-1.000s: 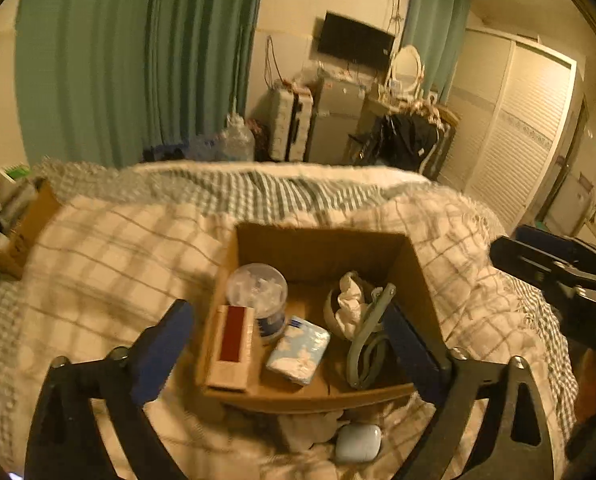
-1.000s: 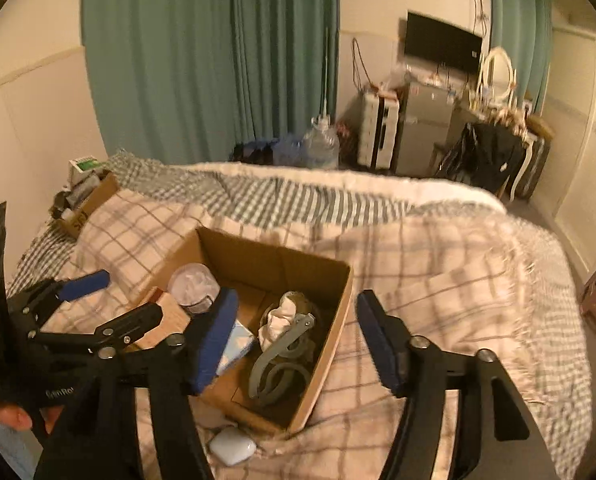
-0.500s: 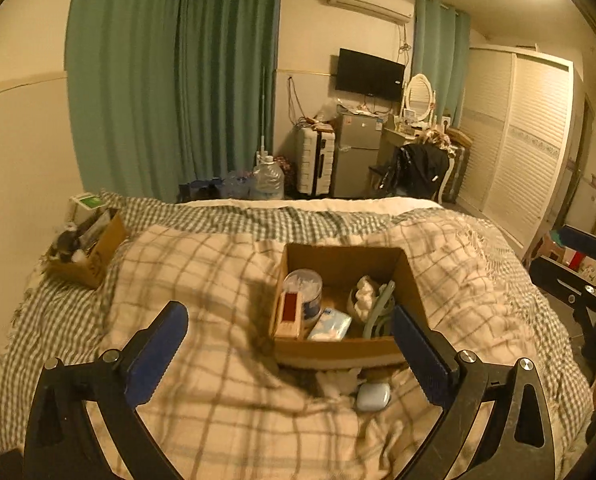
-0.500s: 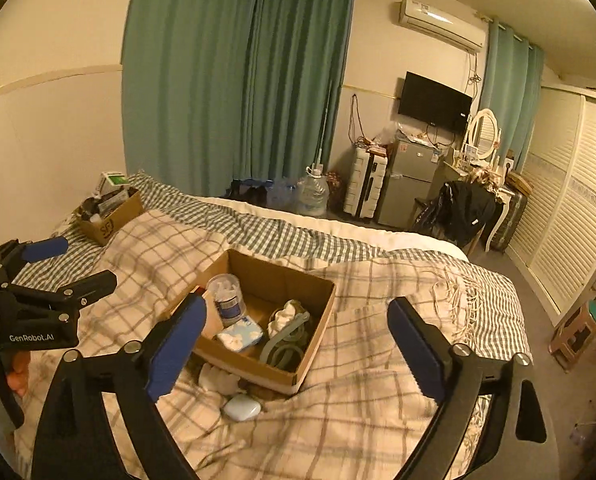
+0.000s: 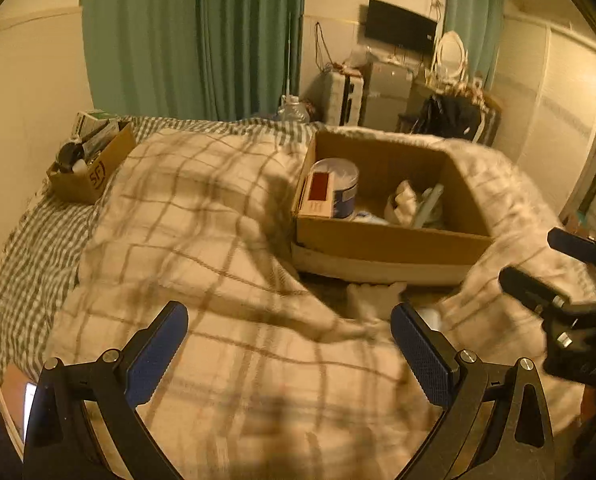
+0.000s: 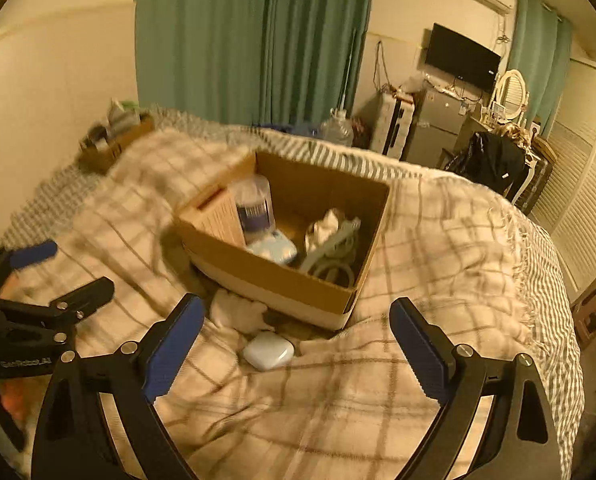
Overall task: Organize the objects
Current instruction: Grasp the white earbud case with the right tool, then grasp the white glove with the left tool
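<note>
1. Left gripper [image 5: 288,344]: jaws spread wide, nothing between them. It hangs above the plaid blanket [image 5: 202,240], near the front of the box [image 5: 386,240].
2. Right gripper [image 6: 296,344]: jaws spread wide, nothing held. The white case [image 6: 269,351] lies on the blanket below the gap between its fingers, apart from both pads.
3. In the left wrist view the right gripper appears at the right edge, beside the box. In the right wrist view the left gripper appears at the left edge, over the blanket.
4. Box: open cardboard carton resting on the blanket, on the bed [image 6: 554,280].
5. Box contents, left side: a tan carton with a red panel [image 5: 318,194] stands against the left wall, touching a clear round tub [image 5: 340,184] with a dark label.
6. Box contents, centre: a light-blue packet [image 6: 274,249] lies flat on the floor of the box, in front of the tub.
7. Box contents, right side: a crumpled white cloth [image 6: 324,228] sits on a grey-green looped item [image 6: 334,260]; what this item is cannot be determined.
8. Outside the box: a white rag [image 6: 238,312] lies against the front wall, just beside the case.
9. A second box [image 5: 86,164] of small items stands at the far left of the bed, well apart from the first.
</note>
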Motion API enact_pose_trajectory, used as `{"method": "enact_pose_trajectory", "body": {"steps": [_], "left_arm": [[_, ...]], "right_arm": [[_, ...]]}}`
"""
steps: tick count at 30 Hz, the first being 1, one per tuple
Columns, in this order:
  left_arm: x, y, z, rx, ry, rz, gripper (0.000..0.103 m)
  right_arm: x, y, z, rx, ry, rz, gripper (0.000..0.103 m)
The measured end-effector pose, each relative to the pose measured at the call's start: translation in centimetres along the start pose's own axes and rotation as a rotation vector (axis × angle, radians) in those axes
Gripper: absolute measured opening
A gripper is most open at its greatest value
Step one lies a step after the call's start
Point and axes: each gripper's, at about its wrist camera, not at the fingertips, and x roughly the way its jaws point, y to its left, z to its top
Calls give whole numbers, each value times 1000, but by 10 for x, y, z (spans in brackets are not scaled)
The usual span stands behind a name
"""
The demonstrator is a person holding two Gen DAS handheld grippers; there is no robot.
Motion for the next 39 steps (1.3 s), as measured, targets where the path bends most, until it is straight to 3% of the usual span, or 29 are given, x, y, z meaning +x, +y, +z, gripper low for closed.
{"method": "enact_pose_trajectory", "body": {"steps": [3,7,9,15,21,23,27,34,39], "left_arm": [[11,1,-6,13,0,22,103],[25,6,-14,13,39,23,103],[30,11,-15,-8,56,20,103],[34,27,-16,-84,74,-8,103],[35,27,-20,-95,88,-19,103],[36,25,-22,-93,96,-13,103],[34,24,-25,-93,95,8,103],[31,14,-22,-65,100,33,103],[33,-12,-15,-18,115,6,103]], "right_arm": [[36,6,-15,-15,90,19,93],[72,18,-26,-36,196,62,79],[88,24,-28,-36,242,80,78],[125,32,-38,-55,350,62,67],[149,32,-45,-46,433,44,65],[150,31,-47,-48,436,47,59],[137,30,-49,-50,394,42,58],[70,14,-47,-12,250,53,58],[31,-13,-41,15,181,-5,58]]}}
